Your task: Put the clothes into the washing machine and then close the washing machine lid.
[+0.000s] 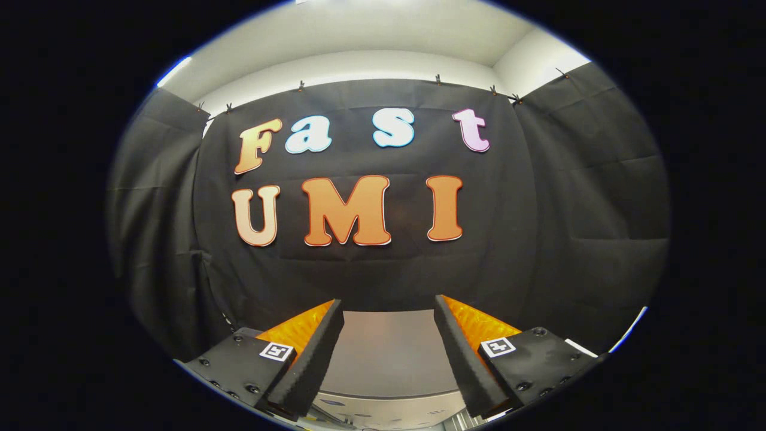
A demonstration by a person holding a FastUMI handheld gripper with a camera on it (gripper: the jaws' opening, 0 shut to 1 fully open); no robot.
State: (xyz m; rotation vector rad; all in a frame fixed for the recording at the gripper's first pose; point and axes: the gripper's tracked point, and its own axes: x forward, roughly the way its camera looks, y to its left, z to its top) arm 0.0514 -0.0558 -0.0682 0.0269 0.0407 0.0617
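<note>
Washing machine [389,359] is what I take the flat grey surface down low to be, sitting between and just beyond the 2 fingers of the tool [389,317], with a paler front strip under it that looks like a control panel, though it's too squashed by the lens to be sure. If that flat grey panel is the lid, it looks shut and smooth, sort of matte metal or plastic. No clothes anywhere I can spot, so honestly this fits 2 stories: laundry already inside with the lid down, or laundry lying somewhere out of sight and the lid simply closed for now. Can't call it from here. The tool is spread wide apart, nothing between the fingers, just held up level and aimed at the black cloth wall [568,209]. The fingers have a ribbed, foamy-looking inner face and chunky wedge shapes, each with a little square marker tag on top. The cloth hangs in soft creases, pinned along a pale ceiling [389,36].
</note>
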